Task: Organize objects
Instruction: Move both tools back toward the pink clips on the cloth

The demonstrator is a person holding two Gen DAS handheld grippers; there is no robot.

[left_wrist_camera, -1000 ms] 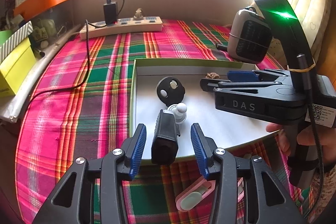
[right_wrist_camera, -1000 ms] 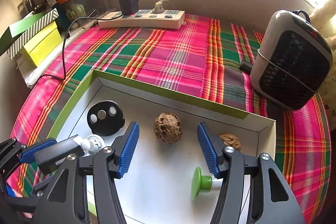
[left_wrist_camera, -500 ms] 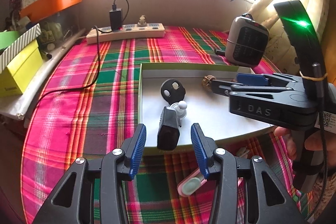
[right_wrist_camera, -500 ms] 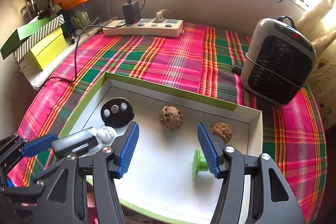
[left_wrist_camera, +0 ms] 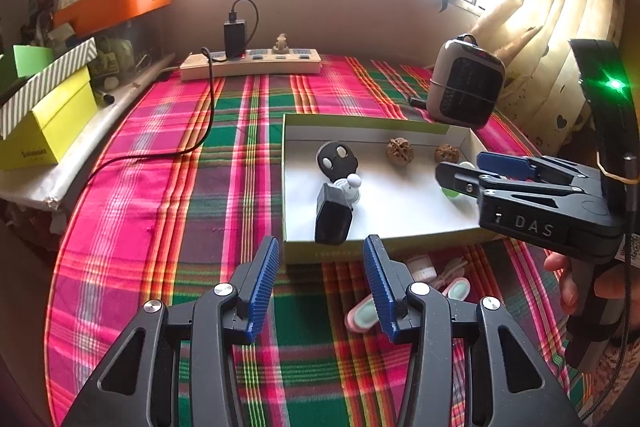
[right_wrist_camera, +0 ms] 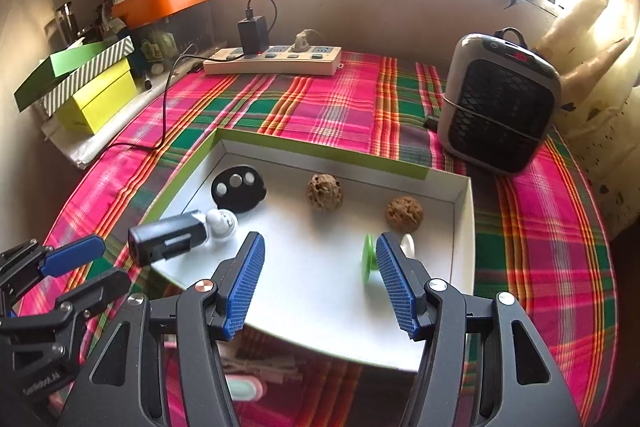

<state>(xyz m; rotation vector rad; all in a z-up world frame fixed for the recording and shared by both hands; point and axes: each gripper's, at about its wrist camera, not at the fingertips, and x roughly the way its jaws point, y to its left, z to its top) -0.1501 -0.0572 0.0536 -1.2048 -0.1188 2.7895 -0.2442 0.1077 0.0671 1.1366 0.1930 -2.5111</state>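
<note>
Over the near rim of the tray [left_wrist_camera: 384,242], at 12 o'clock from our left gripper [left_wrist_camera: 320,283], the black clip [left_wrist_camera: 334,213] lies half in, half out, its end resting on the rim, prob. just dropped there. Both claws are apart, holding nothing; right gripper [right_wrist_camera: 320,287] hovers over the tray w/ the green knob [right_wrist_camera: 369,258] by its right finger. Inside: black disc [right_wrist_camera: 239,188] at 11, two walnuts [right_wrist_camera: 324,191] at 12–1. Pink clips [left_wrist_camera: 362,317] are outside the tray, near side, at 1 o'clock from our left gripper; we reckon they go in next. Heater [right_wrist_camera: 498,103] & power strip [right_wrist_camera: 274,61] sit well apart, not blocking.

Left claw [left_wrist_camera: 320,283] and right claw [right_wrist_camera: 320,285] both gape, holding nothing.
</note>
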